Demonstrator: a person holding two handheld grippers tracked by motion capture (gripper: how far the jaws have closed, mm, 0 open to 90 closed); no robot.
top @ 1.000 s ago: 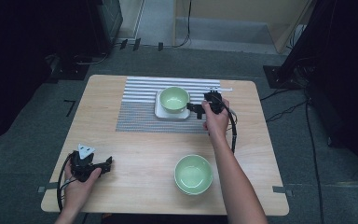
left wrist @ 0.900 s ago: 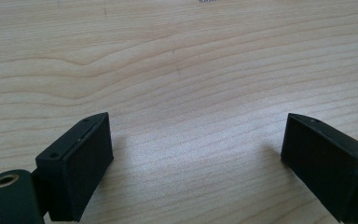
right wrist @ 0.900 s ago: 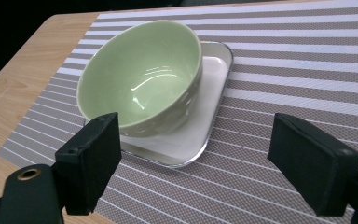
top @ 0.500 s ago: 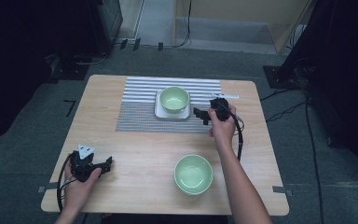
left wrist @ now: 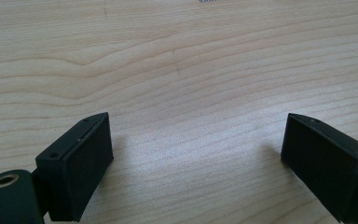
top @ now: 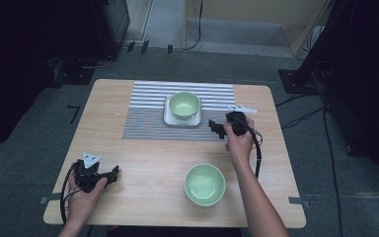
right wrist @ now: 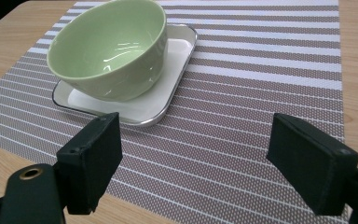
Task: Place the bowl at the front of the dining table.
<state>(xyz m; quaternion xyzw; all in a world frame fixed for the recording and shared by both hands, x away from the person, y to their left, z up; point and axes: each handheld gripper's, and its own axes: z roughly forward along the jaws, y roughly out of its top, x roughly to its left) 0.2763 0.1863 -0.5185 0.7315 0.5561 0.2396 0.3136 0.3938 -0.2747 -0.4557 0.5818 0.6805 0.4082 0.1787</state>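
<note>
Dark studio floor rings a pale wooden table (top: 143, 163) where bowl-setting is under way, one bowl placed and one waiting.

On the striped placemat (top: 148, 123) at the table's twelve o'clock, a green bowl (top: 184, 104) sits centred on a white square plate (top: 170, 118), likely so it has a steady base. The right gripper (top: 217, 128) hangs just beside the plate at its four o'clock, jaws spread wide with nothing between them, which suggests its hold on that bowl is done. A second green bowl (top: 205, 183) stands near the front edge at six o'clock, within easy reach of that hand. The left gripper (top: 111, 174) rests at eight o'clock, jaws wide and empty over bare wood, parked out of the way.
</note>
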